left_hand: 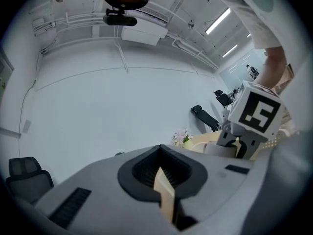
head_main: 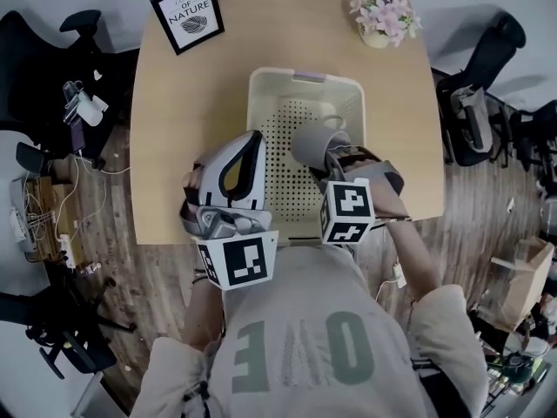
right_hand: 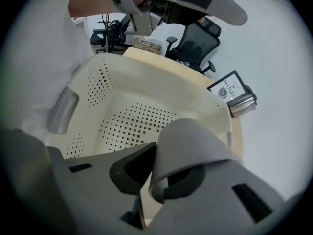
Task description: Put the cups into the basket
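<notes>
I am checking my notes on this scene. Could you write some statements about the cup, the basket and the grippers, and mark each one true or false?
1. The right gripper holds a grey cup over the basket. True.
2. The picture frame lies inside the basket. False: it stands on the table, beyond the basket.
3. The left gripper also grips a cup. False: its jaws are together and hold no cup.
4. A pot of flowers stands on the table. True.

Black office chairs [head_main: 43, 68] flank the wooden table [head_main: 174, 129].
</notes>
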